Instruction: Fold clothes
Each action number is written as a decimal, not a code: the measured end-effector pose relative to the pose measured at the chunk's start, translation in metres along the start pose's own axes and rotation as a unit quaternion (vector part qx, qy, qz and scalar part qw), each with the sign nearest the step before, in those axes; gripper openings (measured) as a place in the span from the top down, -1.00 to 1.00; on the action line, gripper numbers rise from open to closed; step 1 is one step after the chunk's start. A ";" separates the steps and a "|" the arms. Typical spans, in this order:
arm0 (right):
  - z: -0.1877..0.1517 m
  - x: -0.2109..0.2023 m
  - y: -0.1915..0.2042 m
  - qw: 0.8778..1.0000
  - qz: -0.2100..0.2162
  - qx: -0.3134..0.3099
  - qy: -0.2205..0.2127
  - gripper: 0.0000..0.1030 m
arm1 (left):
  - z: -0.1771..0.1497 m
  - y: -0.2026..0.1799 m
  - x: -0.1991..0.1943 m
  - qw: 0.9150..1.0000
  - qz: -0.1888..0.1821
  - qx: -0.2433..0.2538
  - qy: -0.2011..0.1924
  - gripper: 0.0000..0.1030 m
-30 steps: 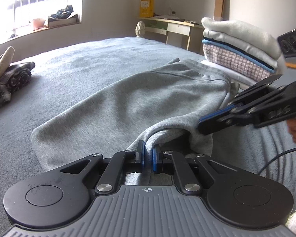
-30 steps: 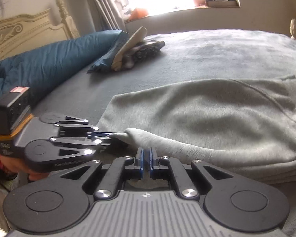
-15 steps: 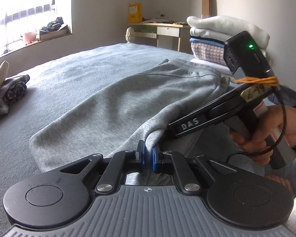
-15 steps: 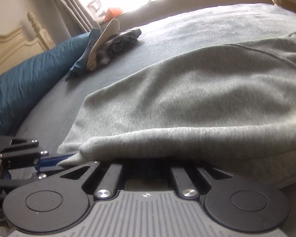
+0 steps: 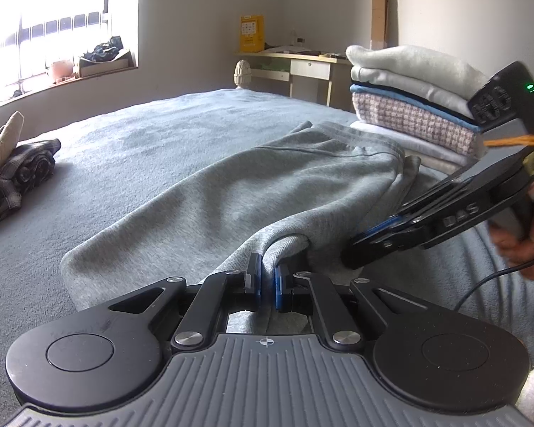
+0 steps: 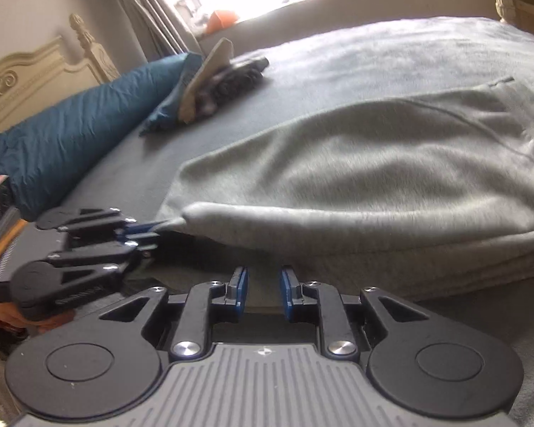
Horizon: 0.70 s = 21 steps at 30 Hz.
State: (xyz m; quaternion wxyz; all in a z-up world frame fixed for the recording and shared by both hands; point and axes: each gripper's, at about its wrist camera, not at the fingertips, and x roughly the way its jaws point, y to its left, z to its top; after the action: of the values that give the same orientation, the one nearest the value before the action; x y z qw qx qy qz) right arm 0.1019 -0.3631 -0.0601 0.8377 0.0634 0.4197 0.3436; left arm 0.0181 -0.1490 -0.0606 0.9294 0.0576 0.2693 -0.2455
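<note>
Blown-out window daylight, fisheye edges, slight blur

left gripper pinching a fold of grey sweatpants on the bed, right gripper just beside it, folded clothes stack behind

Sweatpants lie across the bed before me, their near edge in my left gripper. My right gripper sits just before that edge, apart from it. Stack of folded clothes stands on the bed behind the sweatpants, at right. Heap of unfolded garments lies far left. Desk stands behind the bed.
</note>
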 end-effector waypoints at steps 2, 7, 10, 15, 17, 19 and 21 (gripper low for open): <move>0.000 0.014 -0.004 1.000 0.004 0.013 -0.007 0.65 | 0.000 -0.001 -0.002 1.000 -0.002 0.004 -0.002 0.90; -0.004 0.047 -0.010 0.999 -0.016 0.029 -0.020 0.92 | -0.003 -0.005 0.000 1.000 -0.002 0.011 0.009 0.90; -0.005 0.046 -0.010 0.999 -0.019 0.028 -0.029 0.93 | -0.005 -0.004 0.001 1.000 -0.002 0.010 0.010 0.90; -0.007 0.047 -0.020 0.997 -0.017 0.061 -0.036 0.99 | -0.017 -0.017 0.003 0.997 0.005 0.081 0.013 0.90; -0.008 0.049 -0.025 0.996 -0.018 0.084 -0.039 1.00 | -0.031 -0.033 0.006 0.987 0.021 0.161 0.017 0.90; -0.009 0.050 -0.030 0.993 -0.012 0.109 -0.040 1.00 | -0.049 -0.048 0.013 0.970 0.038 0.239 0.022 0.90; -0.009 0.047 -0.034 0.992 -0.006 0.124 -0.037 1.00 | -0.063 -0.059 0.014 0.952 0.054 0.302 0.013 0.89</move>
State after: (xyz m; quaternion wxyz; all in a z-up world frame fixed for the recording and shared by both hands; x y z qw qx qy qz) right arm 0.1327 -0.3606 -0.1101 0.8401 0.1772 0.4286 0.2813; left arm -0.0299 -0.1914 -0.1198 0.8768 0.3532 0.1911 -0.2643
